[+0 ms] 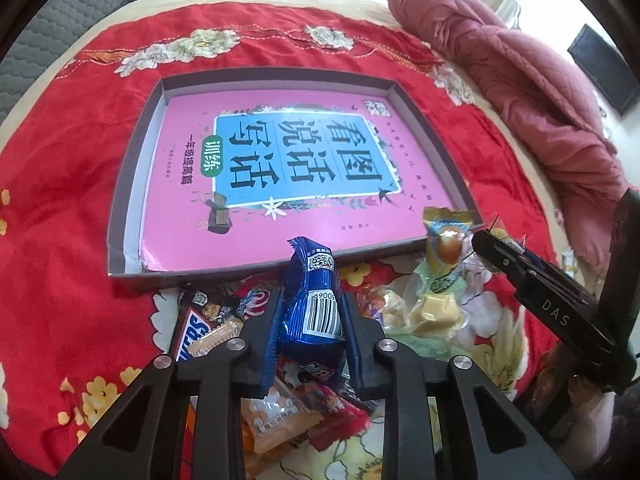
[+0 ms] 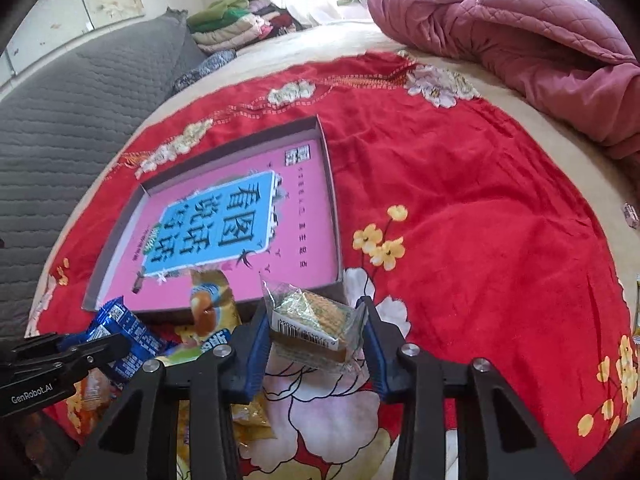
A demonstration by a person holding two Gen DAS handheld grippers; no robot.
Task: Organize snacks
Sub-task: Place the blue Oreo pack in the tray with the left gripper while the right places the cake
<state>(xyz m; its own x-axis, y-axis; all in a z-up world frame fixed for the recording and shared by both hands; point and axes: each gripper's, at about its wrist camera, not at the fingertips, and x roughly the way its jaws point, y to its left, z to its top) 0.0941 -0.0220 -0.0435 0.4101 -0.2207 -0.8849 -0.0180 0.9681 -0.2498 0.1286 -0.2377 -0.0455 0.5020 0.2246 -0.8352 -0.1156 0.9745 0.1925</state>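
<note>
My left gripper (image 1: 310,312) is shut on a blue snack packet (image 1: 316,300) with a barcode, held above a pile of snacks (image 1: 280,412) just in front of the shallow box (image 1: 120,208). The box holds a pink book (image 1: 280,168). My right gripper (image 2: 316,332) is shut on a clear-wrapped biscuit pack (image 2: 316,324), near the box's front right corner (image 2: 340,280). In the left wrist view the right gripper (image 1: 484,240) shows at the right. In the right wrist view the left gripper (image 2: 116,344) and its blue packet (image 2: 120,328) show at the lower left.
A red floral cloth (image 1: 60,240) covers the bed. A pink quilt (image 2: 520,32) is heaped at the back right. A grey padded cushion (image 2: 80,100) lies at the left, with folded clothes (image 2: 240,20) behind it. A wrapped candy (image 1: 444,240) and a Snickers bar (image 1: 192,336) lie among the snacks.
</note>
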